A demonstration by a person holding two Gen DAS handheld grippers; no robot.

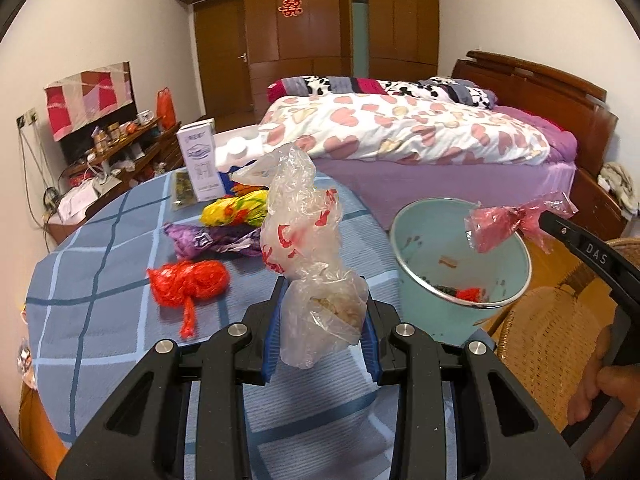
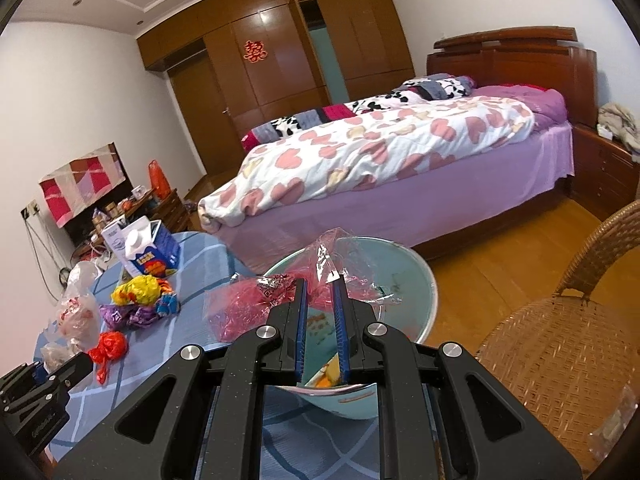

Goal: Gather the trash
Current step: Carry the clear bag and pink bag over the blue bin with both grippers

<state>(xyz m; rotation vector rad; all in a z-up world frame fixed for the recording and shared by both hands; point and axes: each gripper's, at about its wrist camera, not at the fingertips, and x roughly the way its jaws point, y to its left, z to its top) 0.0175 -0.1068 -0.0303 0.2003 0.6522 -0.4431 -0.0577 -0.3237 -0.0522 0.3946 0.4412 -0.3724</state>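
My left gripper (image 1: 325, 304) is shut on a clear plastic bag with red print (image 1: 304, 232), held upright above the blue checked table (image 1: 100, 280). My right gripper (image 2: 320, 292) is shut on a pink plastic wrapper (image 2: 256, 304), held over the pale green bin (image 2: 412, 280). In the left wrist view the wrapper (image 1: 504, 224) hangs above the bin (image 1: 424, 240), which holds some scraps. A red bag (image 1: 188, 284), a purple wrapper (image 1: 208, 240) and a yellow wrapper (image 1: 236, 210) lie on the table.
A white carton (image 1: 202, 164) and a blue milk carton (image 2: 150, 248) stand at the table's far side. A wicker chair (image 2: 560, 340) stands at the right of the bin. A bed (image 1: 400, 136) lies behind, a cluttered shelf (image 1: 116, 148) at the left.
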